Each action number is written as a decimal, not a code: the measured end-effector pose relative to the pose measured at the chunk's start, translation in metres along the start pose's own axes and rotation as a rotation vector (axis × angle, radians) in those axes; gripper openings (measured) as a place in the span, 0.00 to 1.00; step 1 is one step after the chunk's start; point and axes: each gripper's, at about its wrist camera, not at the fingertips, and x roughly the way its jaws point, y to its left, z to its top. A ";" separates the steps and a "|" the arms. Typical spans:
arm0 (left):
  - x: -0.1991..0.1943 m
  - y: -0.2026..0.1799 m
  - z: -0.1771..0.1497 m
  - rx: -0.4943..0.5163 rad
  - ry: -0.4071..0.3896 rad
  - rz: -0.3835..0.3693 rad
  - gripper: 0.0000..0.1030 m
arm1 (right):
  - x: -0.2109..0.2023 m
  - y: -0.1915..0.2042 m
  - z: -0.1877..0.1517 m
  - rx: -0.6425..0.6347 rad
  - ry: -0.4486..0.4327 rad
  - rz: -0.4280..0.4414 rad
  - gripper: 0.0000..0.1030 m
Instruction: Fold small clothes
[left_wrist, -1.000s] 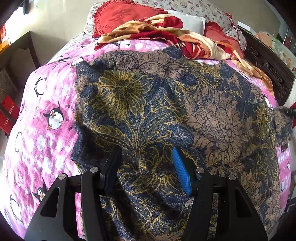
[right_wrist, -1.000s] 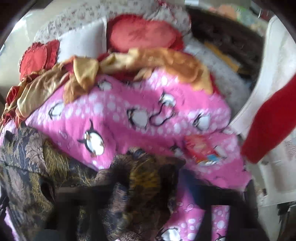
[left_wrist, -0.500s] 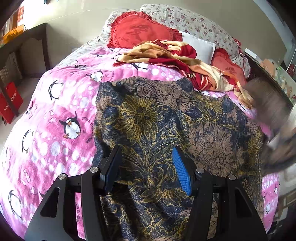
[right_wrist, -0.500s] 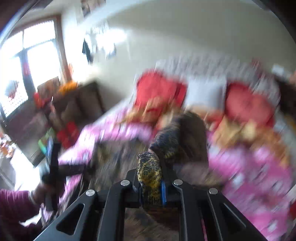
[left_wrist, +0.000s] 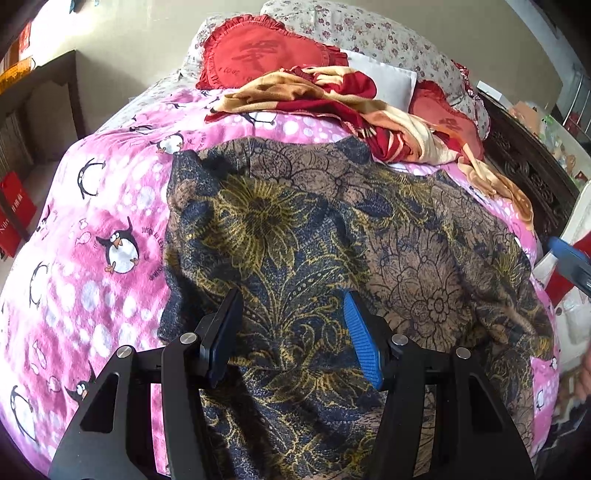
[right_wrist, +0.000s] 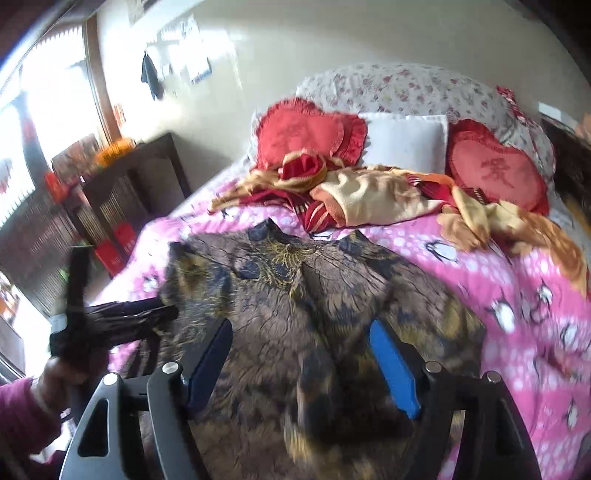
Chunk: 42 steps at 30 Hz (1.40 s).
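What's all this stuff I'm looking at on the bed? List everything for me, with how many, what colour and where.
Floral garment: one, navy, brown and gold, spread flat mid-bed.
Penguin blanket: one, pink, covering the bed.
Heart cushions: two, red, at the bed head.
White pillow: one, between the cushions.
Floral pillow: one, white with red flowers, behind them.
Crumpled blanket: one, red and tan, before the cushions.
Dark cabinet: one, beside the bed.
Left gripper: open, above the garment.
Right gripper: open, above the garment.
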 end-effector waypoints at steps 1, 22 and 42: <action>0.000 0.000 -0.001 0.002 0.002 0.001 0.55 | 0.017 0.003 0.005 -0.017 0.015 0.000 0.73; -0.041 0.072 0.017 -0.040 -0.069 0.036 0.55 | 0.152 0.064 0.075 -0.164 0.243 0.226 0.25; 0.035 0.007 0.049 0.103 -0.035 0.114 0.08 | -0.021 -0.081 -0.058 0.200 0.078 0.071 0.58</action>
